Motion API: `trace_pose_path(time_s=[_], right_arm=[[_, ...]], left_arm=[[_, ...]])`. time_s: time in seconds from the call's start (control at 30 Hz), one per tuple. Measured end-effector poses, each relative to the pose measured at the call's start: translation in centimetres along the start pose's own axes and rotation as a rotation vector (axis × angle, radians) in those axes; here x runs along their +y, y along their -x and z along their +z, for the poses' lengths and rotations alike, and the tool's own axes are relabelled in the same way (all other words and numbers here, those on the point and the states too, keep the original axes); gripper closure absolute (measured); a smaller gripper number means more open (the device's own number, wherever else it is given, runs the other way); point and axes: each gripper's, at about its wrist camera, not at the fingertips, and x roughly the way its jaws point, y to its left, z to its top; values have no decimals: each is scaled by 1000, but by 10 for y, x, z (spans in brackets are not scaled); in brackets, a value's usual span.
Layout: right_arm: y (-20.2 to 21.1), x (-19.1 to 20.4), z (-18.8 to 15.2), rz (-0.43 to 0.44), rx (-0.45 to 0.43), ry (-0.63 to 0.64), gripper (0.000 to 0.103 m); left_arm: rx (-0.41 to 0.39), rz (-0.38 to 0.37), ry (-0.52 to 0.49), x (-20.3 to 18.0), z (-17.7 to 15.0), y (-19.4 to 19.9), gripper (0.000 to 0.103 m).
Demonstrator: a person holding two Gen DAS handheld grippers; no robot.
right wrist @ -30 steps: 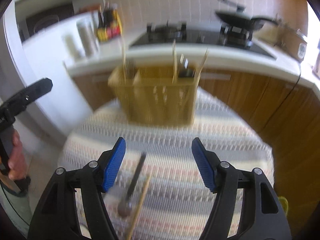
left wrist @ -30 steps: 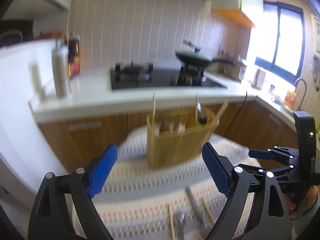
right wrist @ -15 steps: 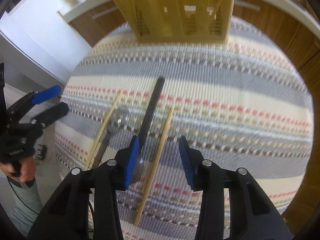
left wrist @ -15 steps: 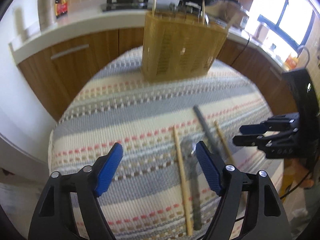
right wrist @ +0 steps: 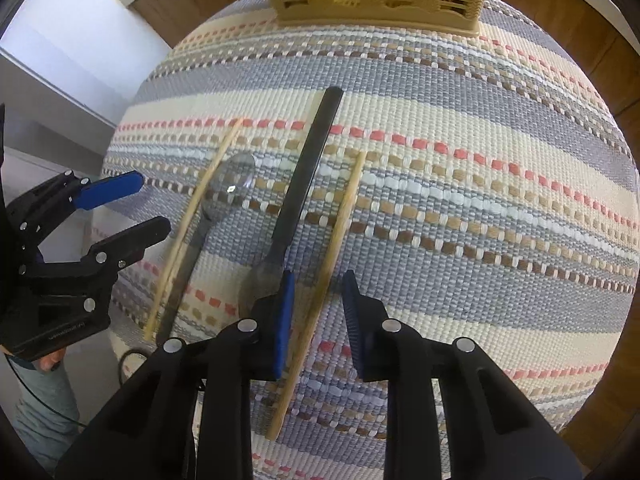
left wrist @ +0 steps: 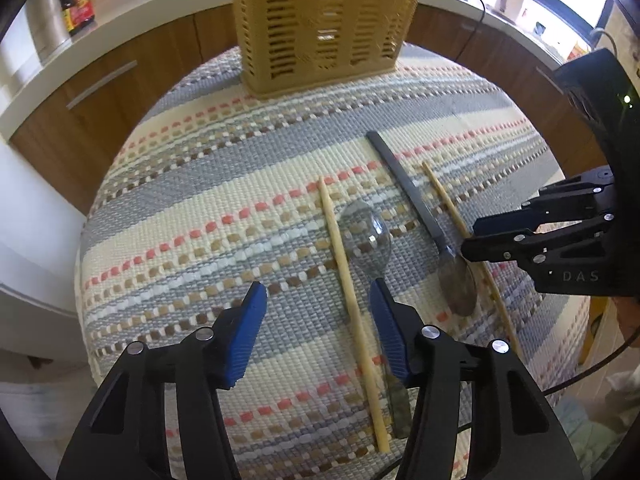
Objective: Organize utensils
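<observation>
On the striped cloth lie two wooden chopsticks and two spoons. My left gripper points down with its jaws closing. The left chopstick runs between its fingers, close to the right pad, and no pad presses on it. A steel spoon lies just right of that chopstick. My right gripper is also closing around the right chopstick, with a gap on both sides. The black-handled spoon lies left of it. The yellow slotted basket stands at the far side.
The cloth covers a small round table whose edge drops off on all sides. Wooden cabinets and a white counter curve behind it. A dark bottle stands on the counter at the left. The left gripper shows at the left edge.
Both grippers have sunk toward the table and tipped downward. Their jaws have narrowed, each now straddling a chopstick. The basket has slid toward the top of both views.
</observation>
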Motion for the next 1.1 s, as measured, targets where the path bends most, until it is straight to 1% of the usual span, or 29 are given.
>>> trace_pose_path(time_s=[0.13,0.27,0.43,0.67,0.73,0.77,0.8,0.9,1.0,1.07,1.1], right_arm=[[-4,10,-3,-32,-4,21,85],[-6,14,-4,-48,-6,34,85],[-13,22,-3,-73,-9,62,85],[-27,49,-8,-129,-4,111,85],[-30,54,-8,-134,1,126,86],[-30,55,-9,-137,1,134,93],[-30,57,-9,-144,-1,142,94],[-29,58,-10,-142,-2,159,95],[-25,53,-12,-126,-5,154,98],[-19,45,-12,-141,-19,149,103],[-16,39,-10,-153,-27,143,103]], left_arm=[[32,4,-22,-5,1,-9,53],[54,23,-17,-4,2,-20,62],[58,30,-8,-4,6,-22,63],[63,94,-50,-18,19,-31,63],[52,105,-42,-21,24,-33,77],[50,120,-42,-22,25,-34,94],[48,135,-40,-23,27,-35,97],[38,117,-9,-22,28,-36,99],[18,101,34,-9,26,-30,99],[9,93,62,0,25,-27,99],[4,86,75,5,25,-25,99]])
